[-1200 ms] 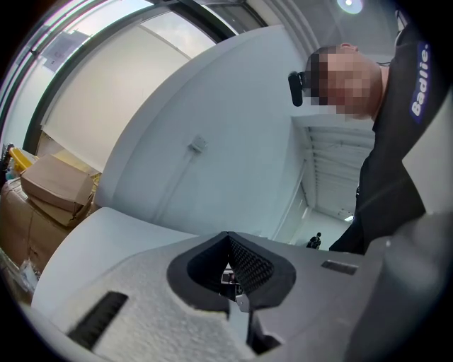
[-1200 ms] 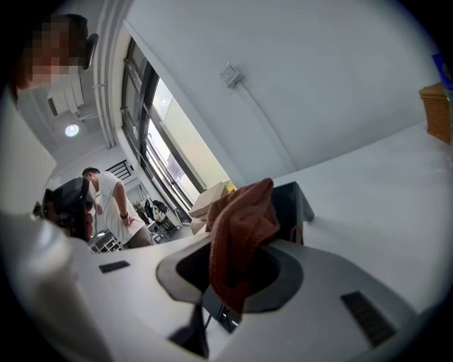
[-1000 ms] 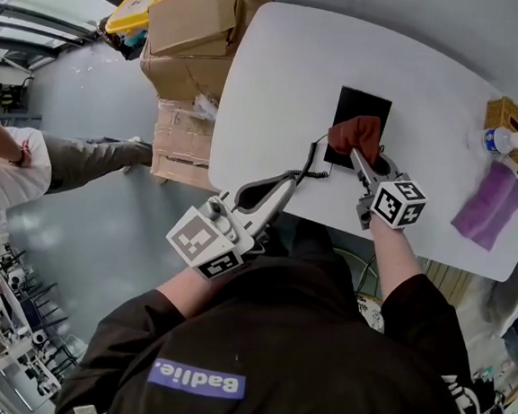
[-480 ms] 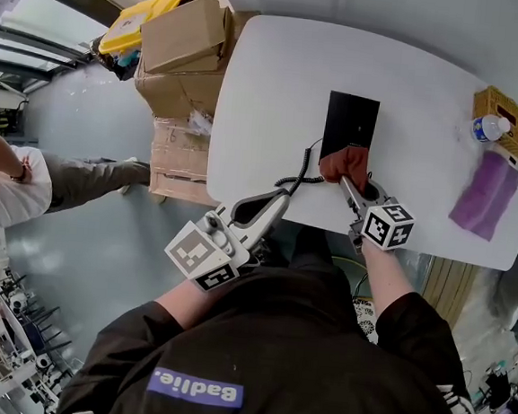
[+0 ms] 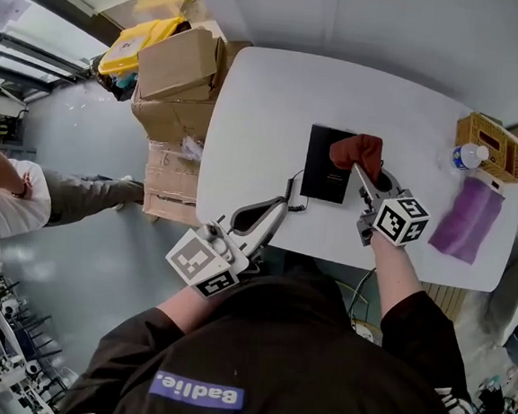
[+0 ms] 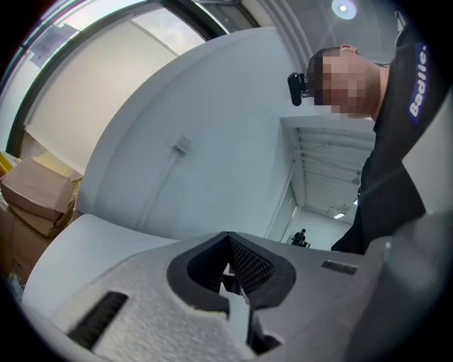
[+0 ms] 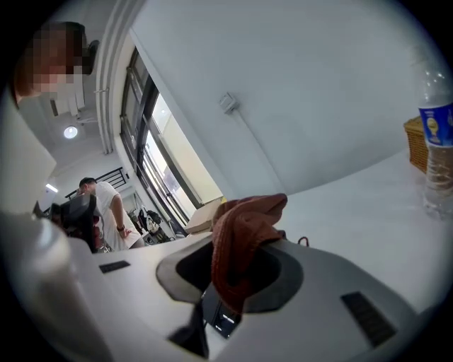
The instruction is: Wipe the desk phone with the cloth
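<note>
- Head view: the phone (image 5: 326, 167) is seen lying flat mid-table (image 5: 268, 103), with its cord (image 5: 293, 192) coiled off the 7 o'clock corner.
- The cloth (image 5: 357, 151) is clamped in the right gripper (image 5: 358, 169) and laid on the phone's 2 o'clock corner, apparently touching it.
- The left gripper (image 5: 280, 205) is held off the table edge at the phone's 7 o'clock. Its jaws are closed on nothing, as is confirmed in its own view.
- Wiping is judged under way. Only that corner is covered, and the face toward 9 o'clock is judged left to do. What is already clean cannot be told.
- Right gripper view: a cloth fold is seen wedged between the jaws, with a bottle (image 7: 435, 155) at 3 o'clock. The phone is not shown there.
- Cloth-on-phone placement is given by the head view alone.
- Left gripper view: only wall, ceiling and boxes (image 6: 32, 194) are shown past the jaws.
</note>
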Demonstrator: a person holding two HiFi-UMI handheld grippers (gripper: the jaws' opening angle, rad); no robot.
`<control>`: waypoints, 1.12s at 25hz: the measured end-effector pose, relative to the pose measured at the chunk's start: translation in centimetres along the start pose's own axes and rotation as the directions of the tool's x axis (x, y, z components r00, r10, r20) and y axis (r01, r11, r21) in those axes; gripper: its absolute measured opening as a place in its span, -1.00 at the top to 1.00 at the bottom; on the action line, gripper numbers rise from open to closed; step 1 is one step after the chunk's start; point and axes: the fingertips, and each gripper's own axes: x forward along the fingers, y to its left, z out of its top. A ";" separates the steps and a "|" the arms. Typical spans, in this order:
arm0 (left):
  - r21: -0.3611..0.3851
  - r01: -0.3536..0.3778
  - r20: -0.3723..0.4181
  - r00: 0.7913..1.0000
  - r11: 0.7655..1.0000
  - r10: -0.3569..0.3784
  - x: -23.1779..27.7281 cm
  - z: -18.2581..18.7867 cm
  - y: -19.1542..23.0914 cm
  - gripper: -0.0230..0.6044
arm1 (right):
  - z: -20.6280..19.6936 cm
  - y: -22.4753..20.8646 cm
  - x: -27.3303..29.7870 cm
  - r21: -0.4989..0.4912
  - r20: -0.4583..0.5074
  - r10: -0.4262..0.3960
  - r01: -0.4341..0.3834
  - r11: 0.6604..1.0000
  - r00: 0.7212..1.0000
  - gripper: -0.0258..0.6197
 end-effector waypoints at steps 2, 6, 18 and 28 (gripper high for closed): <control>0.003 -0.020 -0.003 1.000 1.000 0.020 0.5 0.1 0.5 0.91 | 1.3 -1.3 0.8 -0.006 0.010 0.003 -0.003 1.000 1.000 0.63; -0.001 -0.062 -0.019 0.998 0.998 0.062 1.0 -0.1 1.5 0.91 | 1.7 -2.8 2.5 -0.001 0.002 0.018 -0.018 1.000 1.000 0.63; -0.003 -0.053 -0.041 0.998 0.999 0.053 1.2 -0.3 0.9 0.91 | -4.9 -2.2 0.8 0.067 -0.077 0.037 -0.032 0.997 0.996 0.63; -0.007 0.020 -0.040 0.999 1.000 -0.020 -2.1 -1.5 -0.5 0.91 | -12.1 0.3 -2.5 0.060 -0.181 -0.040 0.052 0.997 0.983 0.63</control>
